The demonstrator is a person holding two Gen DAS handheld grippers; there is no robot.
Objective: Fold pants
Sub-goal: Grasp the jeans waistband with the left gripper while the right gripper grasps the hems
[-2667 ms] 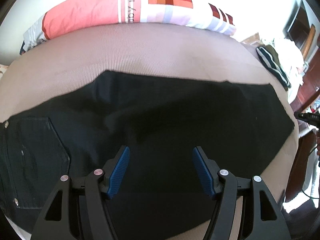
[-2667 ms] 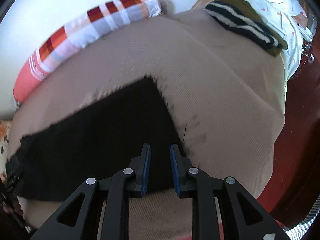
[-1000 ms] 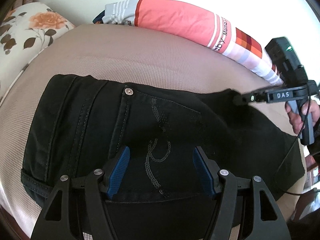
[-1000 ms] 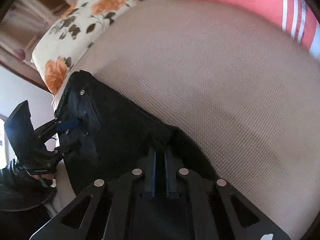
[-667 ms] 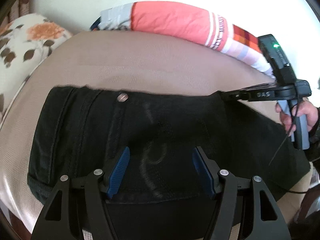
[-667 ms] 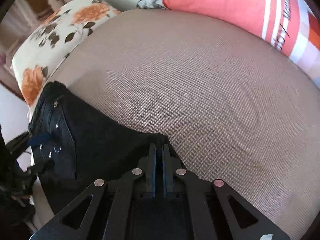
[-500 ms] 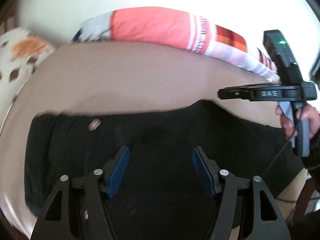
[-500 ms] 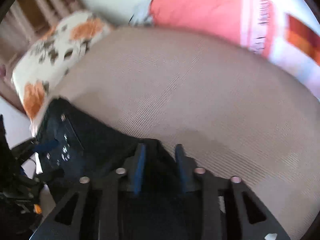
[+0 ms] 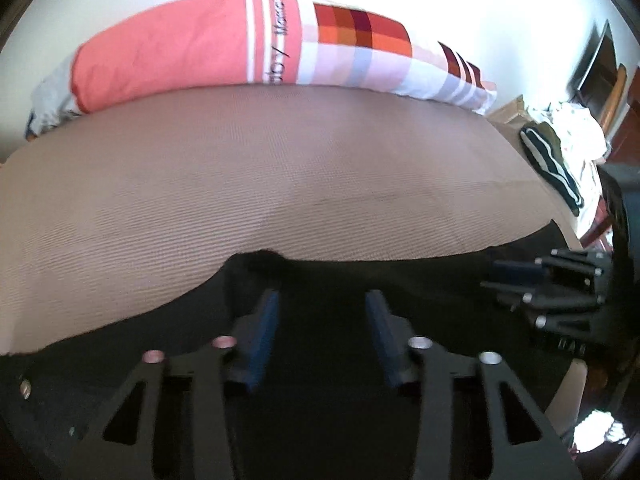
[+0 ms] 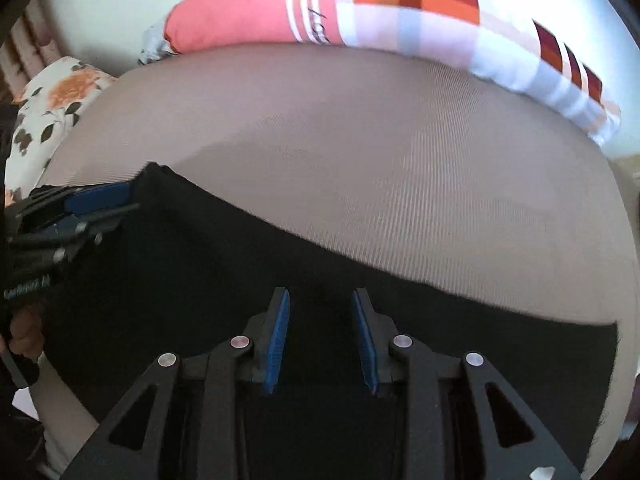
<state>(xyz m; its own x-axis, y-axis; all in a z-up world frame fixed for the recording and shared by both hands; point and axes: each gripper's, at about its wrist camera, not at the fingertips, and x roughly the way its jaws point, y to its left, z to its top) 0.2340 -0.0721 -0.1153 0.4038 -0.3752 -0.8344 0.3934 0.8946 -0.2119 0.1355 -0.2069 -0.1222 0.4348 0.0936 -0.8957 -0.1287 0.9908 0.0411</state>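
On the bed (image 10: 400, 184), the black pants (image 10: 208, 264) (soft, limp denim, moderately heavy) are best pinched at a doubled edge, with the left hand-held gripper (image 9: 322, 320) and right hand-held gripper (image 10: 320, 320) both standing apart and empty.

I see black pants (image 9: 328, 276) lying on a bed (image 9: 280, 168) whose cover is a plain taupe-brown with a fine ribbed weave. Along the bed's far edge lies a long pillow (image 9: 256, 44): coral pink at one end, then white stripes with dark script, then a check of orange, red, maroon, pale pink and grey-blue. At the bed's far left corner I see a cream cushion (image 10: 48, 100) printed with orange flowers and dark leaves. My left gripper (image 9: 322, 332) and right gripper (image 10: 320, 330) are black with blue pads.
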